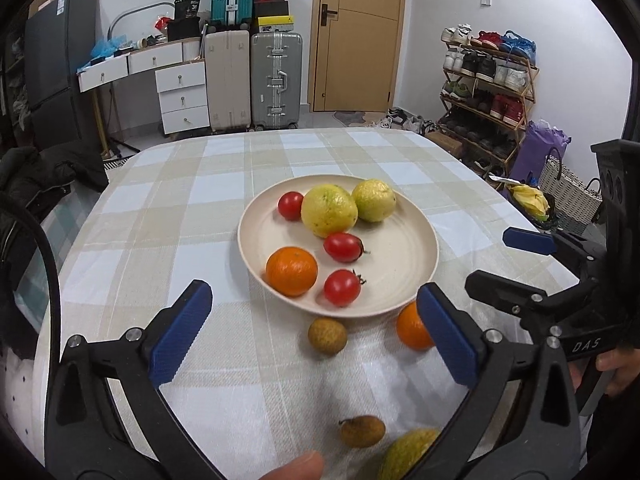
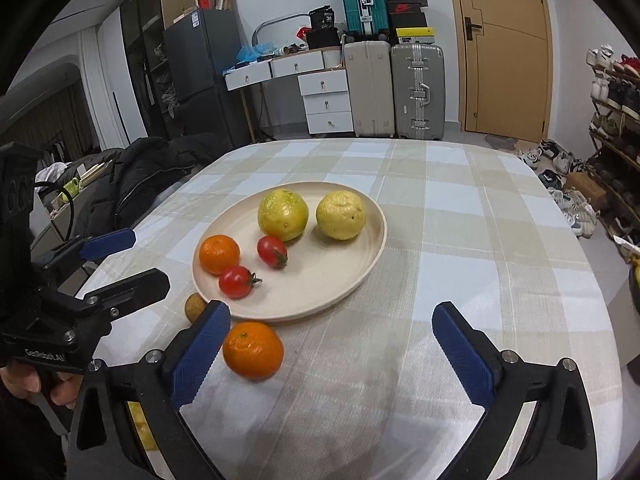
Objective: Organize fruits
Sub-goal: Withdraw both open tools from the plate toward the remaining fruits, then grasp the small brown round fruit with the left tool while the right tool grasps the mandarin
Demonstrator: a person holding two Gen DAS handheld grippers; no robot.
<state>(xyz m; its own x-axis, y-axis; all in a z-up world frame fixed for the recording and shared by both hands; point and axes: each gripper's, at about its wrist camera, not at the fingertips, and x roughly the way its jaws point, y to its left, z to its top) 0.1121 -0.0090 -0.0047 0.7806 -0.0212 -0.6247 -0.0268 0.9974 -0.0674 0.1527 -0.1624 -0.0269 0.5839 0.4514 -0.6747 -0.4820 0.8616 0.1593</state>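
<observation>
A cream plate on the checked tablecloth holds two yellow citrus fruits, an orange and three tomatoes. On the cloth lie a second orange, two small brown fruits and a yellow fruit. My left gripper is open and empty above the brown fruit. My right gripper is open and empty, its left finger beside the loose orange.
The table's edges curve away on all sides. A dark jacket lies on a chair at the left. Suitcases, drawers and a door stand behind; a shoe rack and a basket stand at the right.
</observation>
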